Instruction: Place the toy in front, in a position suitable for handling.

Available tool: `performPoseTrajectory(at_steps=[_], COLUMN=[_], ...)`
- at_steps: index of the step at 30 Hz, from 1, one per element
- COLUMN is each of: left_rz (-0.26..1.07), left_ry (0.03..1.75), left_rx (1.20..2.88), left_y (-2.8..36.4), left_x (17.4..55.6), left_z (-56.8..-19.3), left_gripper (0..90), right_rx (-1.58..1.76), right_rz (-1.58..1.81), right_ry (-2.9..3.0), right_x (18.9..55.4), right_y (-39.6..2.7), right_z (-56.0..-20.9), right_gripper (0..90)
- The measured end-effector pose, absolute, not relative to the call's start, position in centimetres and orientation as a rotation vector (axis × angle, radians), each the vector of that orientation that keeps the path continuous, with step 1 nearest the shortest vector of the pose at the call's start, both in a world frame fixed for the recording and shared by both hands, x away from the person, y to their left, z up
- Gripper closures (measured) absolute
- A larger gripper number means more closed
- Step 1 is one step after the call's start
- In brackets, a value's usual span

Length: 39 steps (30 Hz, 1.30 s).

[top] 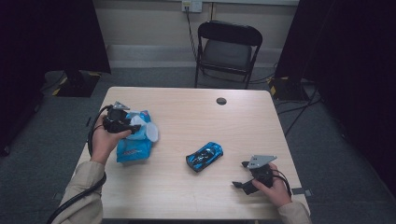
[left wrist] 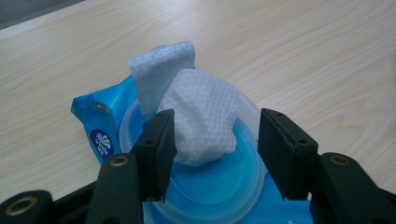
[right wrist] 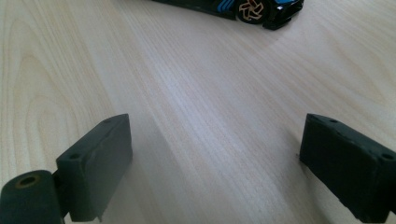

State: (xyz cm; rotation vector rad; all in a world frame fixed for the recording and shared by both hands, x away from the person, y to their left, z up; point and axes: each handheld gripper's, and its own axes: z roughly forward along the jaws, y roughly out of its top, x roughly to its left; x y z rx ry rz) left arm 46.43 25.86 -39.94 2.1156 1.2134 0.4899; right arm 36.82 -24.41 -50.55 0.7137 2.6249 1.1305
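A white wipe (left wrist: 201, 116) stands up out of the round opening of a blue wipes pack (top: 135, 140) at the left side of the table (top: 187, 116), and the left gripper (left wrist: 215, 140) has its two black jaws on either side of it. In the left gripper view the wipe rises straight ahead between the jaws, its crumpled tuft running upward and away from the tool. The left jaw touches or nearly touches the tuft; the right jaw stands clear, with blue lid showing in the gap. The jaws are half spread and not yet pinching; whether the near pad already presses the tissue is hard to tell from this angle. A flap of the pack's label (left wrist: 161, 70) sticks up just behind the wipe.

From above, the left hand (top: 108, 140) lies over the pack's near-left edge, forearm angled in from the bottom corner, the gripper pointing across the pack towards the table's middle. This hand is plainly the nearer one.

The right gripper (top: 244, 175) rests low near the table's front right edge, jaws wide apart over bare wood. A blue toy car (top: 204, 156) sits between the two hands, nearer the right one.
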Motion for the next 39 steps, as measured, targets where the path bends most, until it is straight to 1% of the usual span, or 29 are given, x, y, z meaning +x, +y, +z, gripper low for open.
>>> performPoseTrajectory(at_steps=[8,22,24,28,29,32,35,39], left_rz=[0.466,0.440,0.443,0.429,0.416,0.384,0.377,0.390], left_ry=[1.256,1.290,1.293,1.333,1.338,1.366,1.395,1.385], left_rx=[2.102,2.080,2.085,2.065,2.069,2.060,2.046,2.060], left_y=[25.8,25.8,25.8,25.8,25.8,25.7,25.6,25.5], left_x=[46.7,47.2,47.2,47.3,47.3,47.4,47.6,47.7], left_z=[-40.3,-40.5,-40.5,-40.4,-40.3,-40.2,-40.5,-40.6], left_gripper=[52.1,53.7,55.4,61.7,65.7,72.9,72.3,68.2], right_rx=[0.713,0.713,0.712,0.712,0.713,0.712,0.712,0.712], right_rz=[1.130,1.130,1.130,1.129,1.130,1.130,1.130,1.130], right_ry=[2.625,2.626,2.625,2.626,2.626,2.626,2.626,2.626], right_x=[36.8,36.8,36.8,36.8,36.8,36.8,36.8,36.8], right_y=[-24.4,-24.4,-24.4,-24.4,-24.4,-24.4,-24.4,-24.4], right_z=[-50.6,-50.6,-50.6,-50.6,-50.6,-50.6,-50.6,-50.6], right_gripper=[8.5,8.4,8.4,8.4,8.4,8.4,8.3,8.4])
